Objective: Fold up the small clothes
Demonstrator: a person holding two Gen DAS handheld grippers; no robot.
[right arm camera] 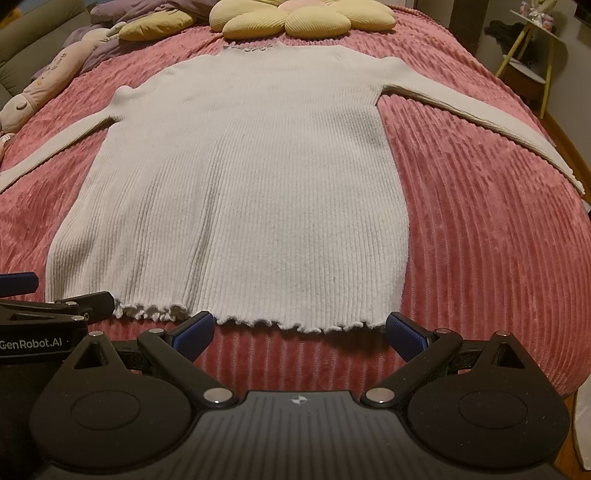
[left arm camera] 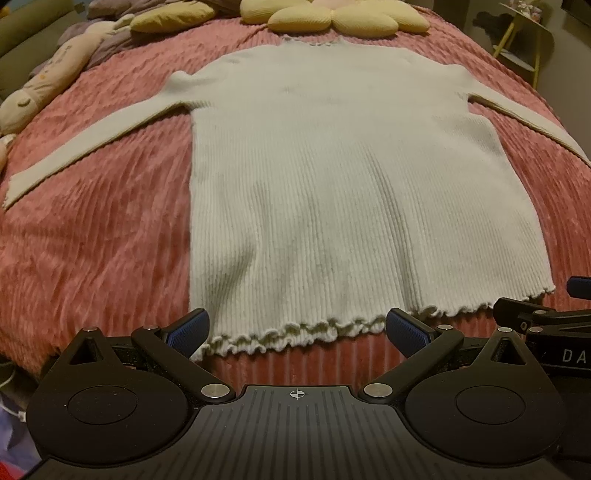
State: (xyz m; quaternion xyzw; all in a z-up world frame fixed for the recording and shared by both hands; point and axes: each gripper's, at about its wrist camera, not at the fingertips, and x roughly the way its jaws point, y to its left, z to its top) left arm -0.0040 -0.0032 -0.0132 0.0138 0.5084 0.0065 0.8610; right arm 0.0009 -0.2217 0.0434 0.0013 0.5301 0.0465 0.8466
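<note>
flat on the pink bedspread (left arm camera: pixel 92 229), white ribbed sweater (left arm camera: pixel 332 184), sleeves spread. just short of its frilled hem, left gripper (left arm camera: pixel 297 332) and right gripper (right arm camera: pixel 299 334), both spread wide, empty.

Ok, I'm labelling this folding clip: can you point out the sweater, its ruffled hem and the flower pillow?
sweater (left arm camera: pixel 332 166): left wrist view, middle of the ribbed body.
ruffled hem (right arm camera: pixel 258 322): right wrist view, near frilly edge.
flower pillow (right arm camera: pixel 295 16): right wrist view, a yellow petal.
</note>
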